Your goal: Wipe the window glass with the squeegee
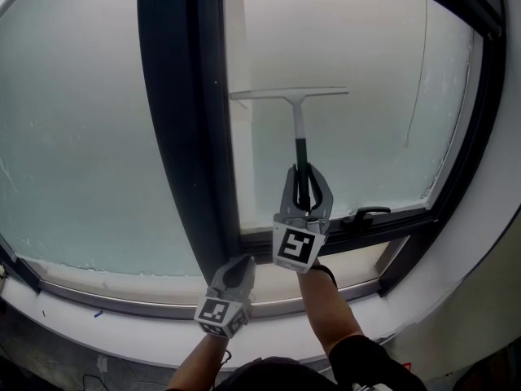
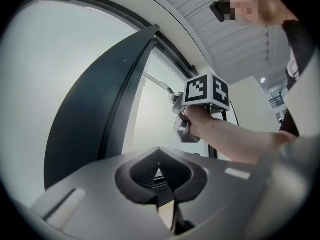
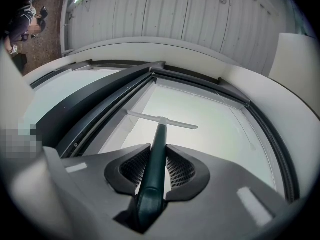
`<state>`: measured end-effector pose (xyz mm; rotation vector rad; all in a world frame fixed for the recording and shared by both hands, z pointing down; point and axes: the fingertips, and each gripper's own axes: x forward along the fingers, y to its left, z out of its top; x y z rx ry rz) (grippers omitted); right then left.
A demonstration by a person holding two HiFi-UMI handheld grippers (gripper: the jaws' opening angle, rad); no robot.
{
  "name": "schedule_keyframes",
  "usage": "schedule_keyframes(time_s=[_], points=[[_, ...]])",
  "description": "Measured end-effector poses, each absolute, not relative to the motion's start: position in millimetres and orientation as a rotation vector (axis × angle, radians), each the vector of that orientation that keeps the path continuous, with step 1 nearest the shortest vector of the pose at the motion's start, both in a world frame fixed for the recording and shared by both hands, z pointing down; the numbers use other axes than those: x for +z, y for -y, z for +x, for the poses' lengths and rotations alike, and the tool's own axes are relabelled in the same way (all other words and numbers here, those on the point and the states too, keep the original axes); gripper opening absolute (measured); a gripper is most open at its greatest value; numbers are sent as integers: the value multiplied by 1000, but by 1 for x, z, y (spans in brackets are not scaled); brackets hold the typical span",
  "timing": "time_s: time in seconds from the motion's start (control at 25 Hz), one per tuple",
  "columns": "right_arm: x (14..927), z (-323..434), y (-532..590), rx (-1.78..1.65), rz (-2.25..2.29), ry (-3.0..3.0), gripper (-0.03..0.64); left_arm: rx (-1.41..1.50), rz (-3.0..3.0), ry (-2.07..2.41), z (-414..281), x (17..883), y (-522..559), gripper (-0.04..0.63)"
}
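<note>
The squeegee [image 1: 298, 116] is gripped by its dark handle in the right gripper [image 1: 305, 174], just right of the dark mullion [image 1: 175, 120], its blade held level against the window glass [image 1: 366, 47]. The left gripper [image 1: 242, 261] is held near the mullion's foot, jaws together. A black window handle [image 1: 365, 215] is seen further right of the mullion.

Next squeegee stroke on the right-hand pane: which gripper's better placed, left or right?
Right. The right gripper is shut on the dark green handle of the T-shaped squeegee, whose blade lies against the frosted glass pane. The left gripper is shut, empty and low by the white sill.
</note>
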<state>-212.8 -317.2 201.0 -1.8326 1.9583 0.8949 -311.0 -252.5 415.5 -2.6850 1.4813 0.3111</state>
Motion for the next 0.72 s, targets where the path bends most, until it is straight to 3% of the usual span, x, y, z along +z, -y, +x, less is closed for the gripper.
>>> schedule_keyframes(time_s=[0.72], points=[[233, -213, 310, 846, -1855, -1971, 97, 381, -2727, -1537, -319, 423, 244, -2]])
